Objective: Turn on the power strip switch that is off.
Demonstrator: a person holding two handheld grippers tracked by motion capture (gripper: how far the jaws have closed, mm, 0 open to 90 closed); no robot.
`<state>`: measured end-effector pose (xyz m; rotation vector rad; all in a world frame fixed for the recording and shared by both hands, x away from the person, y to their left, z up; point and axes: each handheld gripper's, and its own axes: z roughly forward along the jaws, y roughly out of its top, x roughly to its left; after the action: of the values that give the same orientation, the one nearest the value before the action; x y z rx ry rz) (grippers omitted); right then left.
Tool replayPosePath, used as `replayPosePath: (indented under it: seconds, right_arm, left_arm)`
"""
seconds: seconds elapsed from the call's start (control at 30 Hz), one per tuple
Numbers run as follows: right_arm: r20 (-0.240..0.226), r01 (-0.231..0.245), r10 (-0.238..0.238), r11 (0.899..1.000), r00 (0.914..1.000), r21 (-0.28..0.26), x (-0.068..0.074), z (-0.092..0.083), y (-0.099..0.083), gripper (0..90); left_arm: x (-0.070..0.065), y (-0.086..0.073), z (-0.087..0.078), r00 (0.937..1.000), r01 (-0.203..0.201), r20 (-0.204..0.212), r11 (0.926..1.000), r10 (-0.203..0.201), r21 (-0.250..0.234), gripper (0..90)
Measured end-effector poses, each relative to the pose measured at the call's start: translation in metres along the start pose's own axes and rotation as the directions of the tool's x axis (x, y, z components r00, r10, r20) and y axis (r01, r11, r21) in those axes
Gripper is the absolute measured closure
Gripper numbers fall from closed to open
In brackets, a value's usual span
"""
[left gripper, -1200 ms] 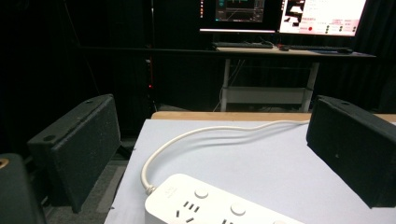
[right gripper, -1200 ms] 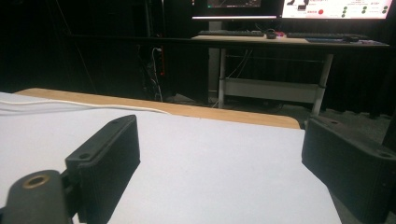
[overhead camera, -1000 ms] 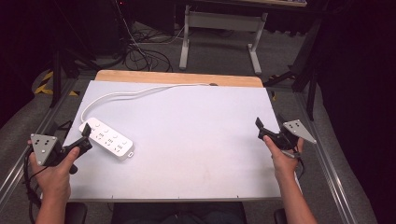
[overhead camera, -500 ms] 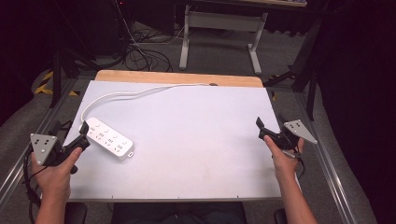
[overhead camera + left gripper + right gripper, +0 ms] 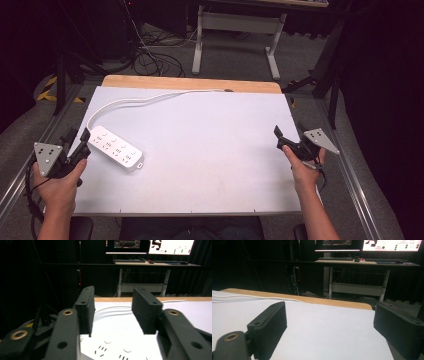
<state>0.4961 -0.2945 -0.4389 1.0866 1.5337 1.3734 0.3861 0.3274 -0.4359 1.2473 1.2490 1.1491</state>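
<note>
Near the counter's (image 5: pixel 200 190) left edge lies a white power strip (image 5: pixel 116 148), its cord (image 5: pixel 150 98) curving to the far edge. Just beside its left end, the left gripper (image 5: pixel 80 142) has its jaws parted and empty. At the right edge, the right gripper (image 5: pixel 282 140) hovers with jaws wide apart, holding nothing, and bare counter stretches between them

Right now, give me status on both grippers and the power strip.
Left gripper open, at power strip's near end. Right gripper open, empty, at the table's right edge. Nothing in the way.
</note>
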Motion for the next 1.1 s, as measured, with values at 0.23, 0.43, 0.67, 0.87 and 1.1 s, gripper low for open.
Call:
replayPosePath:
  seconds: [0.23, 0.43, 0.67, 0.87, 1.1]
  right_arm:
    - [-0.002, 0.007, -0.007, 1.000, 1.0000, 0.001, 0.001, 0.000, 0.000, 12.5]
    - [0.000, 0.013, -0.013, 1.000, 0.9999, 0.001, 0.000, -0.002, 0.000, 12.5]
    - [0.003, 0.016, -0.016, 1.000, 0.9999, -0.001, 0.001, -0.003, 0.000, 12.5]
    - [-0.001, 0.020, -0.020, 1.000, 0.9998, 0.005, 0.001, -0.004, -0.001, 12.5]
    - [-0.001, 0.028, -0.028, 1.000, 0.9996, 0.009, 0.002, -0.005, -0.001, 12.4]
  left_arm:
    - [0.001, 0.001, -0.001, 0.9989, -0.034, -0.030, 0.9992, 0.035, 0.023, 86.0]
    - [0.001, 0.002, 0.000, 0.9983, -0.053, -0.022, 0.9984, 0.053, 0.021, 90.0]
    - [0.001, 0.003, 0.002, 0.9975, -0.070, -0.011, 0.9973, 0.070, 0.023, 90.0]
    - [0.001, 0.006, 0.008, 0.9965, -0.084, 0.002, 0.9960, 0.084, 0.031, 90.0]
    - [-0.008, 0.006, 0.016, 0.9925, -0.116, 0.046, 0.9915, 0.113, 0.059, 90.0]
